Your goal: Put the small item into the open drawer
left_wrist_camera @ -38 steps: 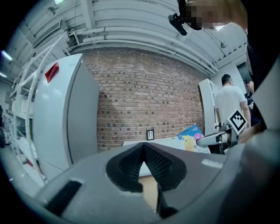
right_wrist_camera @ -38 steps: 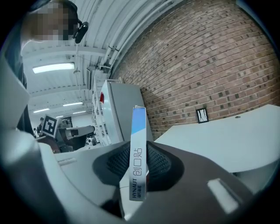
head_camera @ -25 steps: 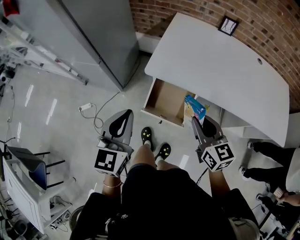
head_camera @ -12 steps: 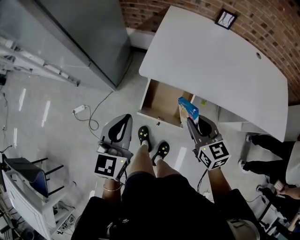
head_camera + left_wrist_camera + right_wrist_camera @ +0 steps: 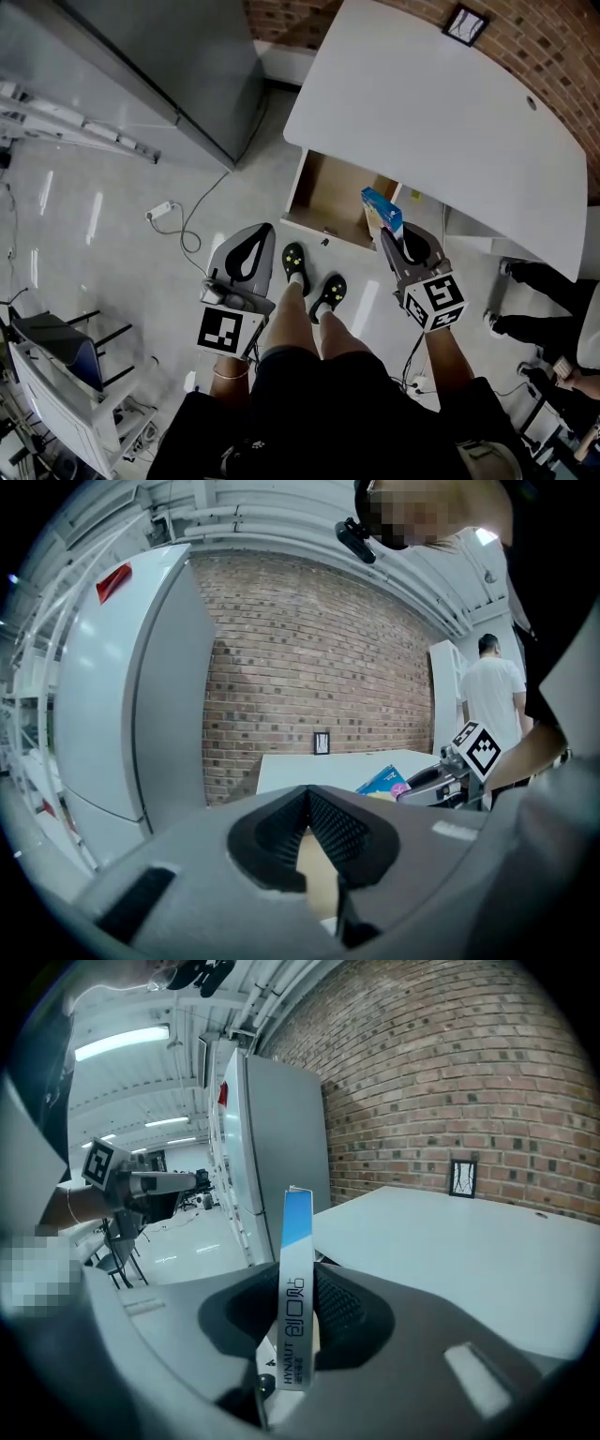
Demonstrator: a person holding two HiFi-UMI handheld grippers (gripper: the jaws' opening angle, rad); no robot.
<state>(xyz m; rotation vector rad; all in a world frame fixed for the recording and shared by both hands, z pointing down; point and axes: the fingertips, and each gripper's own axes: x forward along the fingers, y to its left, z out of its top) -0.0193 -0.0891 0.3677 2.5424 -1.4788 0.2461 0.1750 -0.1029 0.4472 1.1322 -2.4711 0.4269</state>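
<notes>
Box (image 5: 294, 1279) is pinched edge-on in right tool (image 5: 401, 246); left tool (image 5: 306, 829) is pressed together, empty. Drawer (image 5: 330, 195) could be missed if box is released too early.

Your right claw (image 5: 298, 1283) has a matt grey plastic shell, and its pads (image 5: 343, 1312) are dark, finely ribbed and rubbery-looking. The box (image 5: 295, 1237) between them is thin printed card, smooth with a slight sheen, blue over white. Your left claw (image 5: 306, 799) shows the same matt shell and ribbed pads. The drawer (image 5: 328, 187) is bare brown board inside, matt and unpainted. The surface (image 5: 422, 103) above it is smooth, matt white. The brick wall (image 5: 309, 667) is rough, and the floor (image 5: 84, 216) is polished enough to catch the lights.
</notes>
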